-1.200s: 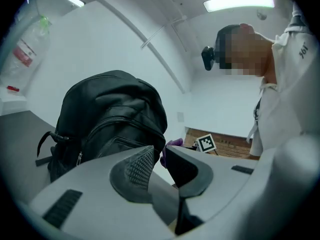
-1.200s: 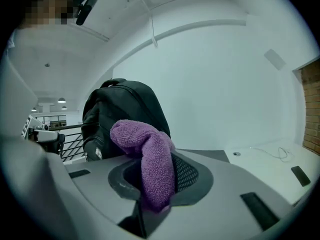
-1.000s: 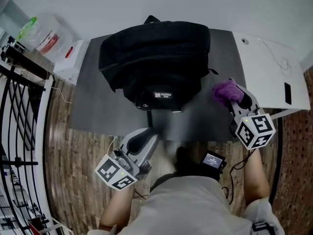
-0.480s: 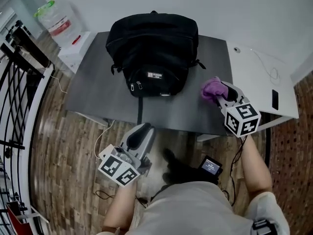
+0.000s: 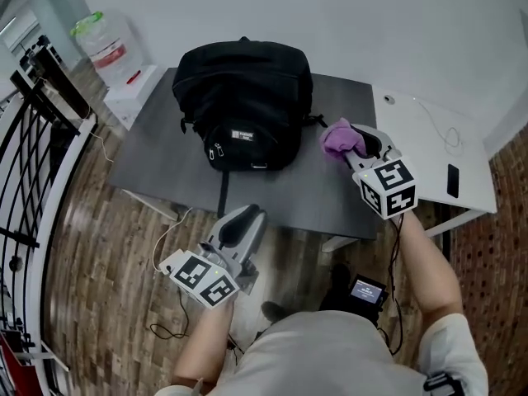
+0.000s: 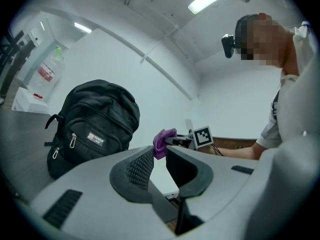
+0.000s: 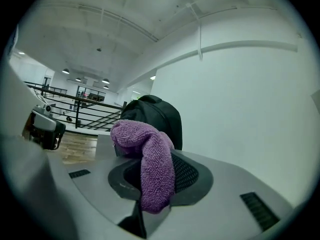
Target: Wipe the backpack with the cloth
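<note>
A black backpack [image 5: 243, 106] stands upright on the dark grey table [image 5: 157, 159], its front pocket facing me. My right gripper [image 5: 345, 144] hovers just right of the backpack, shut on a purple cloth [image 5: 337, 137] that bunches out over the jaws. The right gripper view shows the cloth [image 7: 150, 169] draped between the pads, with the backpack [image 7: 152, 116] behind it. My left gripper [image 5: 246, 218] hangs low at the table's front edge, open with a narrow gap and nothing in it. In the left gripper view [image 6: 159, 164] the backpack [image 6: 92, 124] is ahead on the left and the cloth [image 6: 162, 141] straight ahead.
A white desk [image 5: 429, 139] adjoins the table on the right, carrying a dark phone [image 5: 452, 181] and a thin cable. A water bottle [image 5: 103, 48] and a white box [image 5: 132, 89] sit at the back left. A black railing [image 5: 33, 163] runs along the left over wooden floor.
The head view has pulled back, so table and backpack look smaller and more floor shows. Both grippers keep about the same places relative to the table; the cloth stays gripped.
</note>
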Motion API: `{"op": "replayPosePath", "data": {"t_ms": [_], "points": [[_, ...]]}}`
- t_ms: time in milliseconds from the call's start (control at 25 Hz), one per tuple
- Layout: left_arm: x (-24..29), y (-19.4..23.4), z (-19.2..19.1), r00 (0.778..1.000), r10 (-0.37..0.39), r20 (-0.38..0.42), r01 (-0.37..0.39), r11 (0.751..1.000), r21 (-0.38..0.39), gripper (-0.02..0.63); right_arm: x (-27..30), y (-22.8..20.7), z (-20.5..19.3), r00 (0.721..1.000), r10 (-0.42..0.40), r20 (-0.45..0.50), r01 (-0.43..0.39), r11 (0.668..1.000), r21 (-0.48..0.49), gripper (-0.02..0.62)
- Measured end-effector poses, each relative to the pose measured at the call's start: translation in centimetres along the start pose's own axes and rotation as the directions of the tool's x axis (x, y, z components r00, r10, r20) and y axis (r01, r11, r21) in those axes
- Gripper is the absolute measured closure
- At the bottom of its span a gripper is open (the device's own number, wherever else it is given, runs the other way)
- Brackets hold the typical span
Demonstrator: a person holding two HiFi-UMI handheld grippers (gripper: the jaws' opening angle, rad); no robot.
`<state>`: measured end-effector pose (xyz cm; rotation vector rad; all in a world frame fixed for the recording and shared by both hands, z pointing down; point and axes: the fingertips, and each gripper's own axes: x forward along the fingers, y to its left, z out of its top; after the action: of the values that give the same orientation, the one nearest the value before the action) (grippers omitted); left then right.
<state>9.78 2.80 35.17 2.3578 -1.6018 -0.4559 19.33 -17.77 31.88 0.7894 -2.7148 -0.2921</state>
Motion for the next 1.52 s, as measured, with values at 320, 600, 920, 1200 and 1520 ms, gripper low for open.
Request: {"op": "replayPosePath", "data": {"t_ms": [320,600,920,1200,1520], "points": [[9.5,-1.0,-2.2,0.991,0.126,0.044,-0.127,0.992,0.018,0.549,2.6,-2.1,1.4,0.963,0.242,0.117,-0.215,0.956,-0.201,0.503],[15.9,-1.6,-2.3,0.922,0.376,0.097,-0.379,0.926,0.010,0.549,5.1,-3.4,2.5,0.846,0.498,0.190,-0.414,0.838,-0.354,0.503],[16.7,-1.4,-2.7,0.836,0.532,0.136,-0.537,0.844,-0.003,0.549,6.8,0.2,4.1,0.731,0.651,0.202,-0.501,0.714,-0.489,0.503],[16.2,-2.0,-3.2,0.812,0.572,0.116,-0.575,0.818,-0.007,0.549,6.7,2.2,6.7,0.682,0.676,0.278,-0.435,0.681,-0.589,0.503],[17.4,-1.7,-2.6,0.733,0.665,0.147,-0.671,0.741,-0.010,0.549,4.3,0.7,13.2,0.552,0.676,0.488,-0.258,0.695,-0.671,0.503]]}}
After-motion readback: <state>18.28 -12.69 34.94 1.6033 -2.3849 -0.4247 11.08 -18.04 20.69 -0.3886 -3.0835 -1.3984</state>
